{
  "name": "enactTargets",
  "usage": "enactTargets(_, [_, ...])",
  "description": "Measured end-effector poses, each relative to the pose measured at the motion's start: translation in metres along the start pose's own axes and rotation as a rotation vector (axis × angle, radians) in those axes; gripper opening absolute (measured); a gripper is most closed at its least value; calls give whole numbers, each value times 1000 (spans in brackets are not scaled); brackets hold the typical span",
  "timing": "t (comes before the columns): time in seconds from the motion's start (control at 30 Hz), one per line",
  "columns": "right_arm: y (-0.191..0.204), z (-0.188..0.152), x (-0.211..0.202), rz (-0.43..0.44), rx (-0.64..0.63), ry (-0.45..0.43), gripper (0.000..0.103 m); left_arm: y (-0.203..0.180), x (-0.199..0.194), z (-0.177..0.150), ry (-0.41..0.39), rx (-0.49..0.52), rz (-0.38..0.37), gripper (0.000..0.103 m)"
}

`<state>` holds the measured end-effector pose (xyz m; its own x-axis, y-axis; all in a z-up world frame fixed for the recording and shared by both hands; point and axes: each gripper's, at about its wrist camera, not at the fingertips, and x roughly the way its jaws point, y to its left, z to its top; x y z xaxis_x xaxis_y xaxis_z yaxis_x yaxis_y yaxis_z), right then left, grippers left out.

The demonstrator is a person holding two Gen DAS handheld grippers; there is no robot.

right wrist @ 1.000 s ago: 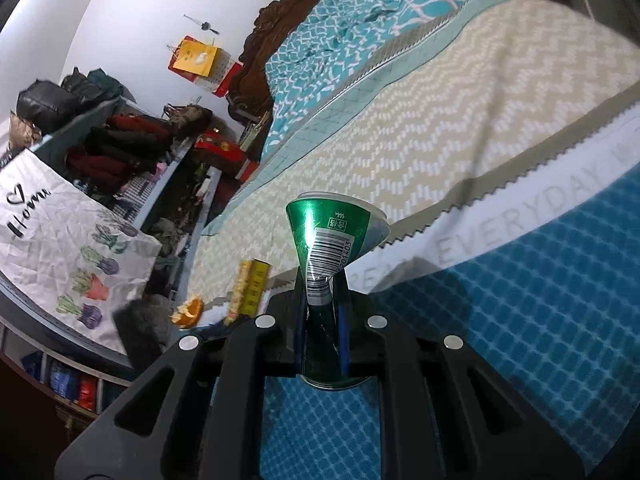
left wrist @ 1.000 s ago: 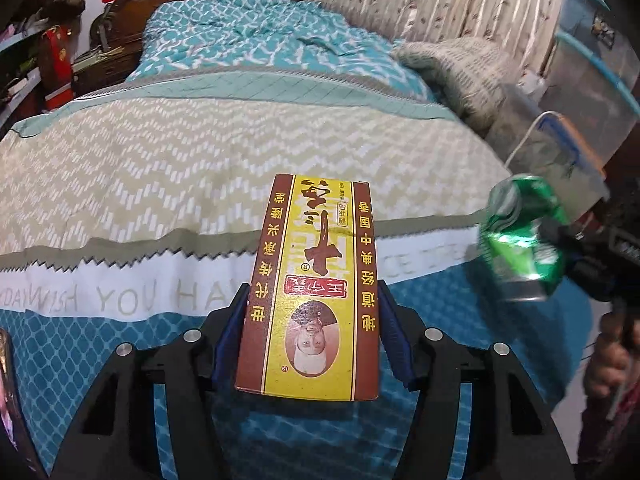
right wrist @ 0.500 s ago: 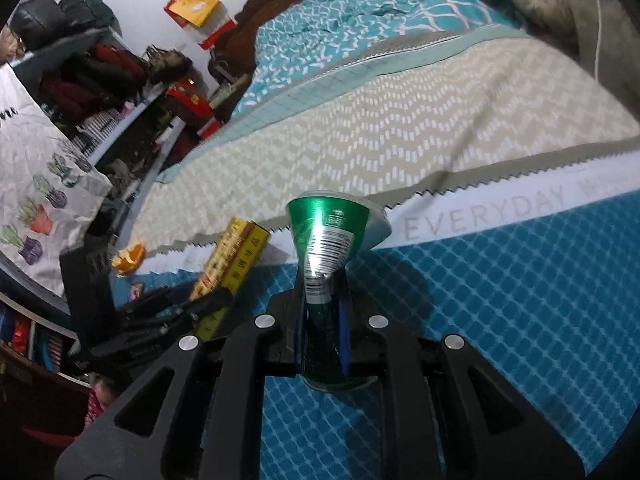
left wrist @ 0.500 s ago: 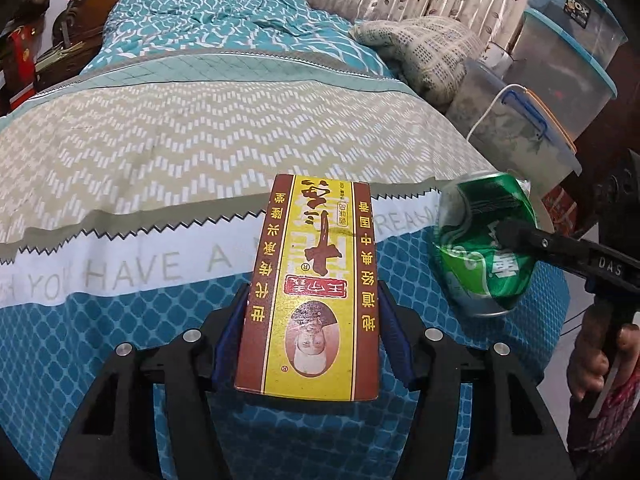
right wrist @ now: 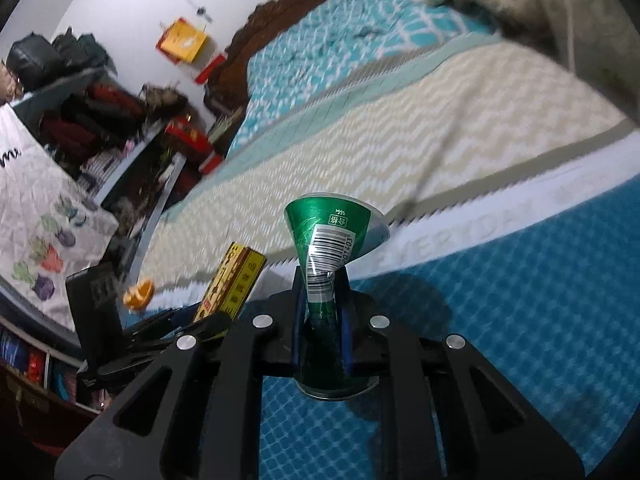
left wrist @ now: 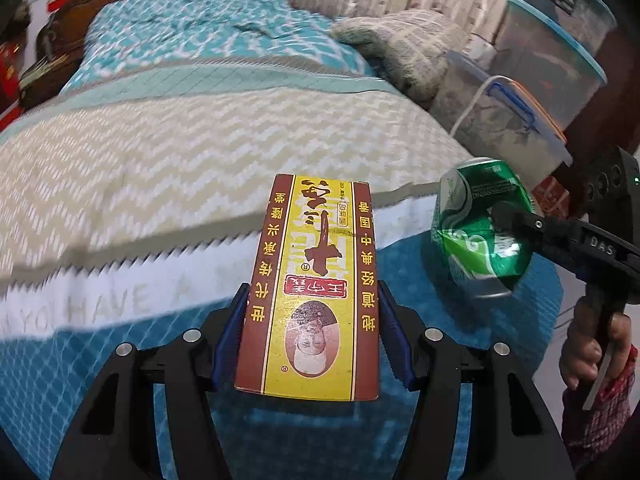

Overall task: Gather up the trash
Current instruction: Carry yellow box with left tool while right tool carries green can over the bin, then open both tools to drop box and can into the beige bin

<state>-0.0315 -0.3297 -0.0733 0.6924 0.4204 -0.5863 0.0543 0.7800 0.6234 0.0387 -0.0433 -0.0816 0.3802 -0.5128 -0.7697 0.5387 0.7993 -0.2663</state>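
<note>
A yellow and brown carton (left wrist: pixel 312 280) with red lettering is clamped between the blue pads of my left gripper (left wrist: pixel 312 332), held above the bed. The same carton (right wrist: pixel 234 280) shows at the lower left of the right wrist view. My right gripper (right wrist: pixel 320 304) is shut on a crushed green can (right wrist: pixel 330 236), pinching its flattened middle. From the left wrist view, that can (left wrist: pixel 480 236) hangs at the right, with the right gripper's black finger across it and a hand (left wrist: pixel 588 344) on the handle.
The bed (left wrist: pixel 160 152) has a teal, beige and white patterned cover. Clear storage bins (left wrist: pixel 540 60) stack at its right side. Something small and orange, maybe a peel (right wrist: pixel 138 294), lies near the bed's left edge. Cluttered shelves (right wrist: pixel 92 120) stand along the left wall.
Both views have swung across the bed. The green can has come closer to the carton. Both grips are unchanged.
</note>
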Motion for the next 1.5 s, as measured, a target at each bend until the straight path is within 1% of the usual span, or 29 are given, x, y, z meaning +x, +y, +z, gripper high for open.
enactTargets(0.07, [-10, 4, -14, -21, 9, -36, 17, -21, 3, 16, -2, 39, -27, 57])
enactTargets(0.2, [-51, 10, -59, -74, 61, -147, 17, -77, 21, 51, 8, 142, -84, 57])
enactTargets(0.23, [-66, 11, -75, -100, 82, -185, 17, -100, 30, 64, 17, 183, -102, 57])
enactTargets(0.3, [-92, 14, -103, -147, 113, -249, 17, -133, 45, 79, 32, 235, -127, 57])
enactTargets(0.4, [-140, 19, -152, -228, 168, -355, 17, -205, 79, 108, 70, 320, -196, 57])
enactTargets(0.43, [-160, 22, -171, -257, 191, -392, 17, -221, 87, 115, 81, 334, -215, 57])
enactTargets(0.53, [-204, 32, -210, -353, 228, -469, 17, -291, 125, 141, 127, 376, -292, 57])
enactTargets(0.6, [-233, 40, -228, -415, 241, -502, 17, -328, 150, 154, 156, 381, -330, 57])
enactTargets(0.67, [-256, 48, -237, -446, 253, -512, 17, -358, 173, 161, 190, 376, -367, 57])
enactTargets(0.73, [-286, 61, -241, -474, 261, -501, 17, -385, 195, 166, 222, 373, -396, 57])
enactTargets(0.8, [-305, 70, -238, -491, 255, -477, 17, -410, 218, 166, 248, 383, -406, 57])
enactTargets(0.9, [-336, 90, -229, -529, 225, -409, 17, -433, 245, 164, 284, 392, -409, 57])
enactTargets(0.93, [-341, 94, -224, -537, 216, -393, 17, -438, 254, 164, 297, 390, -409, 57])
enactTargets(1.07, [-363, 106, -209, -515, 176, -305, 19, -450, 290, 162, 351, 344, -435, 58])
enactTargets(1.13, [-368, 105, -203, -492, 161, -276, 19, -452, 304, 161, 375, 319, -424, 73])
enactTargets(1.17, [-370, 106, -200, -492, 160, -260, 23, -452, 309, 161, 379, 300, -421, 79])
enactTargets(1.2, [-373, 106, -198, -492, 159, -250, 27, -451, 311, 161, 378, 289, -423, 79])
enactTargets(1.23, [-374, 106, -197, -491, 154, -259, 46, -452, 312, 161, 376, 285, -425, 79])
enactTargets(1.27, [-373, 104, -200, -492, 151, -282, 72, -453, 312, 161, 372, 288, -425, 80])
enactTargets(1.3, [-370, 102, -204, -490, 148, -320, 75, -452, 310, 161, 367, 291, -422, 80])
enactTargets(1.37, [-366, 101, -207, -471, 151, -345, 73, -448, 303, 160, 352, 295, -420, 80])
enactTargets(1.5, [-355, 95, -222, -442, 174, -410, 72, -438, 276, 158, 310, 306, -431, 80])
